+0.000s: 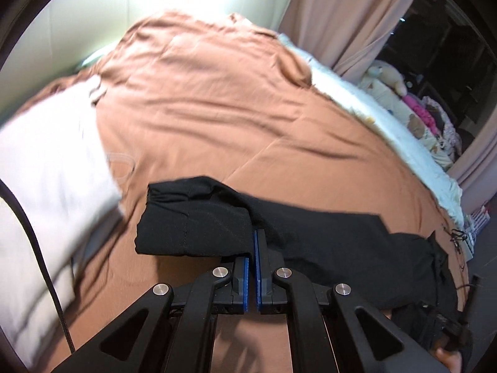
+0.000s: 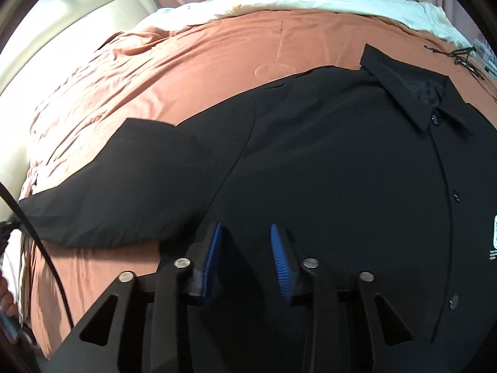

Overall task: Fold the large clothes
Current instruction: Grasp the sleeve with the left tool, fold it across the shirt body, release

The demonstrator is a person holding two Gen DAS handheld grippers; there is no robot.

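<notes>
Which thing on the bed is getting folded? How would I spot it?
Find the big bed with the orange-brown cover. Spread flat across its near side lies the black shirt. It is the only dark thing there, with a pointed collar and a row of buttons down the front.

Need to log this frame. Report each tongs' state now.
Left tongs: shut on the shirt sleeve.
Right tongs: open, holding nothing, over the shirt.
</notes>
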